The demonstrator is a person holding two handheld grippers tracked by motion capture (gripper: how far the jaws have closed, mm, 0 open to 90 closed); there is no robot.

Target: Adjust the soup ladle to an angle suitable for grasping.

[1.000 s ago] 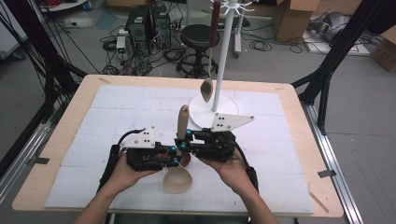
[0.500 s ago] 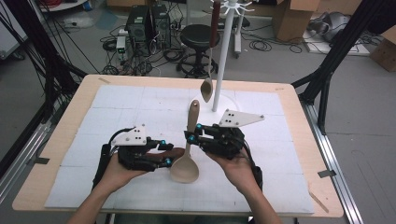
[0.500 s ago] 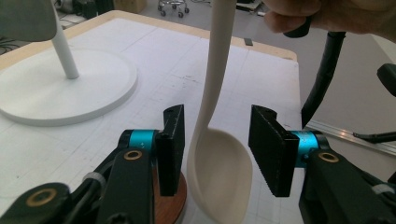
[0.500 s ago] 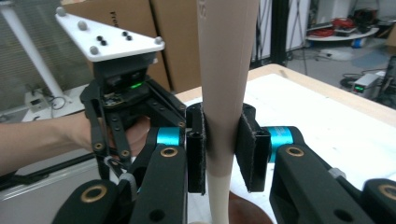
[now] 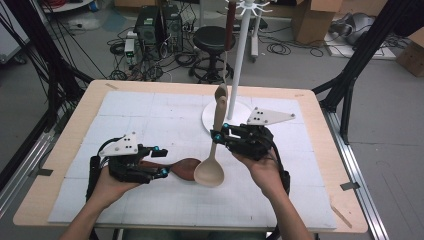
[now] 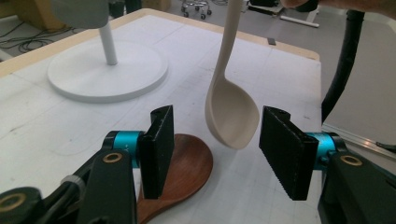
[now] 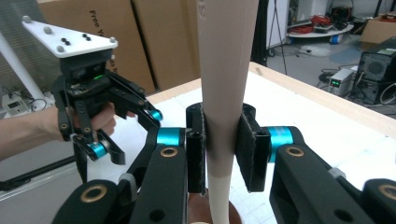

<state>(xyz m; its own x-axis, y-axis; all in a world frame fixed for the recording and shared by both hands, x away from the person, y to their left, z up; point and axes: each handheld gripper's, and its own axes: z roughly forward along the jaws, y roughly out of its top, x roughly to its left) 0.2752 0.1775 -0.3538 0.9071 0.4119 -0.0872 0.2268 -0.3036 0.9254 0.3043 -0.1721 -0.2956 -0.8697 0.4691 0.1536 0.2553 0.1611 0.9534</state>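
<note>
High view: right gripper [image 5: 218,132] clamps the pale spoon [image 5: 212,162] by its handle, bowl hanging above mid-table; left gripper [image 5: 162,160], jaws just opened and holding nothing, hovers at the brown spoon [image 5: 181,168] lying flat, well inside the table edge [image 5: 190,227]

A: The pale beige spoon [image 5: 209,170] is showing cream against the dark reddish-brown spoon [image 5: 184,168].

B: Both claws are looking black with teal knobs, the right claw [image 7: 219,144] and the left claw [image 6: 224,154]. The bench [image 5: 310,107] is showing light wood under a white gridded mat [image 5: 150,120], and the stand [image 5: 240,55] is gleaming white.
</note>
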